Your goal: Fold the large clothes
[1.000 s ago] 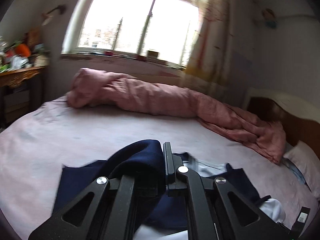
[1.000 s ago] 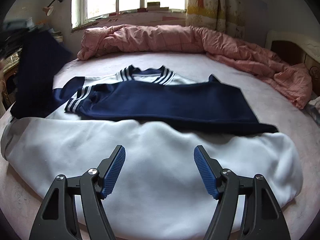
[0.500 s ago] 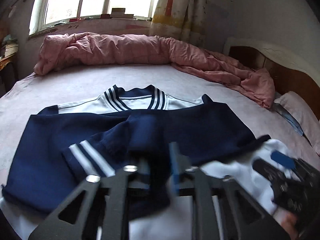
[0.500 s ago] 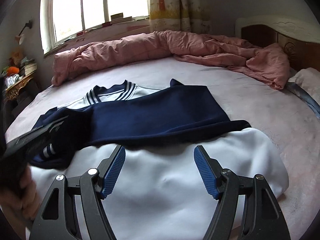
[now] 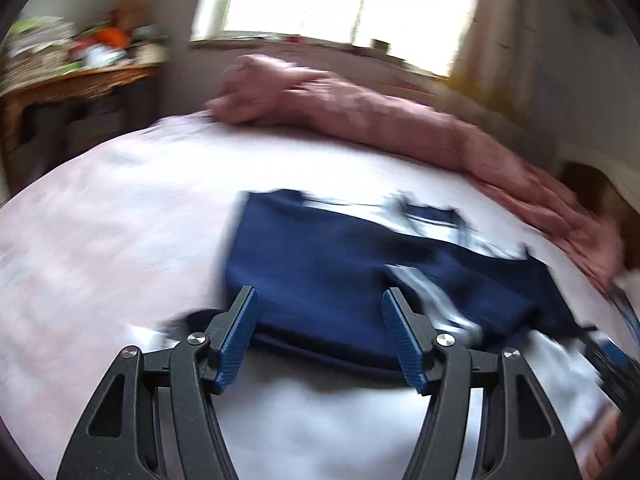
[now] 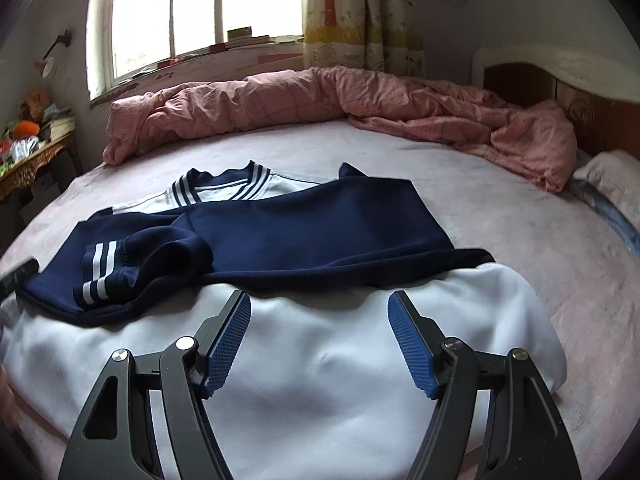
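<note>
We see our left tool (image 5: 320, 336) tipped down toward the bed (image 5: 112, 232). Its two blue pads (image 5: 236, 336) are moving apart, and no cloth is pinched between them. This picture is blurry.

Our right tool (image 6: 318, 344) tips down too. Its pads (image 6: 228, 342) stand wide apart, with nothing between them. It hangs over the white part of the big top (image 6: 320, 360).

The big top lies flat on the bed. It is white and dark blue. Its neck (image 6: 222, 188), with blue and white stripes, points away from us, toward the pink blanket (image 6: 320, 96) and the window (image 6: 192, 12). Its bottom edge is close to us, under the right tool.

Both dark blue sleeves are folded over the chest. They run side to side across the top. The near sleeve (image 6: 132, 268) is bunched up, and its cuff (image 6: 98, 274), with two white stripes, sits on the left side.

At the left edge of the right view we can see a dark bit of the other tool. On the far left stands a wooden desk (image 6: 28, 168) with many small things on it.
</note>
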`<action>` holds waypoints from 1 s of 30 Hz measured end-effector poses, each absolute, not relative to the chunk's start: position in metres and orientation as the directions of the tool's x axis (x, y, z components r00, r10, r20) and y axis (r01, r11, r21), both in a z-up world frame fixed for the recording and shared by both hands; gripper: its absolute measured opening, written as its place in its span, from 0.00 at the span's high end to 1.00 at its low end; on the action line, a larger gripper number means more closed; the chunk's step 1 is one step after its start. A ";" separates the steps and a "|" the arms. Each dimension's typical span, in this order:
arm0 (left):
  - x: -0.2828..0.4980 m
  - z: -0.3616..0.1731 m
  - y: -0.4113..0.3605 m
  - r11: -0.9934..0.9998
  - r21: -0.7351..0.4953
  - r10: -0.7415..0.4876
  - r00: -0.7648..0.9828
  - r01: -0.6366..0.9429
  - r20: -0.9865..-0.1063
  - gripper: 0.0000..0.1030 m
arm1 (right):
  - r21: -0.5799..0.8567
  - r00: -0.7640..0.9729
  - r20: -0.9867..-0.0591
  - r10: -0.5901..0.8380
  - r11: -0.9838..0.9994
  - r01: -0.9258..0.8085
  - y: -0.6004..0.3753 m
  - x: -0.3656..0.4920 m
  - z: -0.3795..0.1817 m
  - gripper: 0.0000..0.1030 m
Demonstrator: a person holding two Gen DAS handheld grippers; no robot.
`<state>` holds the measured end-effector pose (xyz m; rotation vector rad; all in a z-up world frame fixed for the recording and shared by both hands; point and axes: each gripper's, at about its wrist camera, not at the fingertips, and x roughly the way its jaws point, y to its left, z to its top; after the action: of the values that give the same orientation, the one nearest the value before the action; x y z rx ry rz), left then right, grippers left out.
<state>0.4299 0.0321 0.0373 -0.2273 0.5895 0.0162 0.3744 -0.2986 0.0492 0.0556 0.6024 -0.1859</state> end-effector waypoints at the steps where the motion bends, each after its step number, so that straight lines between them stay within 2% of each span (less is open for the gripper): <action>1: 0.431 0.034 0.041 0.971 -0.187 0.019 0.824 -0.151 -0.567 0.39 | -0.004 0.812 -0.567 -0.140 0.986 0.167 -0.294 0.374 0.051 0.29; 3: 0.432 0.024 0.058 0.918 -0.081 0.268 0.758 -0.388 -0.594 0.46 | -0.028 0.822 -0.557 -0.117 0.992 0.123 -0.276 0.375 0.057 0.29; 4: 0.433 0.020 0.067 0.905 -0.111 0.264 0.747 -0.410 -0.610 0.48 | -0.043 0.827 -0.550 -0.116 0.993 0.111 -0.268 0.377 0.060 0.29; 6: 0.440 0.010 0.082 0.907 -0.223 0.136 0.749 -0.358 -0.648 0.52 | -0.073 0.834 -0.547 -0.074 0.997 0.040 -0.240 0.382 0.067 0.29; 10: 0.449 -0.004 0.094 0.891 -0.307 0.037 0.727 -0.335 -0.686 0.54 | -0.023 0.759 -0.646 0.082 0.992 -0.127 -0.185 0.415 0.070 0.29; 17: 0.449 -0.004 0.096 0.886 -0.332 -0.001 0.717 -0.322 -0.697 0.54 | -0.084 0.653 -0.752 0.087 0.971 -0.226 -0.116 0.472 0.054 0.46; 19: 0.451 -0.004 0.094 0.887 -0.323 0.008 0.709 -0.331 -0.705 0.54 | -0.070 0.607 -0.790 0.093 0.968 -0.239 -0.109 0.485 0.044 0.48; 23: 0.455 -0.004 0.090 0.896 -0.295 0.029 0.705 -0.333 -0.708 0.54 | -0.139 0.581 -0.813 0.020 0.964 -0.228 -0.103 0.497 0.027 0.49; 25: 0.453 -0.001 0.092 0.892 -0.323 0.006 0.721 -0.317 -0.693 0.54 | -0.150 0.592 -0.806 0.014 0.962 -0.227 -0.104 0.497 0.027 0.63; 26: 0.452 0.002 0.092 0.894 -0.329 -0.004 0.727 -0.305 -0.687 0.54 | -0.162 0.609 -0.793 0.011 0.960 -0.228 -0.105 0.494 0.030 0.82; 27: 0.450 0.006 0.090 0.904 -0.314 -0.001 0.730 -0.292 -0.683 0.54 | -0.202 0.642 -0.767 -0.013 0.954 -0.222 -0.106 0.491 0.034 0.88; 30: 0.439 0.031 0.073 0.947 -0.226 0.039 0.782 -0.227 -0.622 0.54 | -0.297 0.743 -0.663 -0.091 0.943 -0.150 -0.121 0.483 0.055 0.92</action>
<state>0.4391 0.0731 0.0311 -0.2986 0.6601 0.1458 0.4828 -0.1209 0.0548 -0.3449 0.7367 0.0331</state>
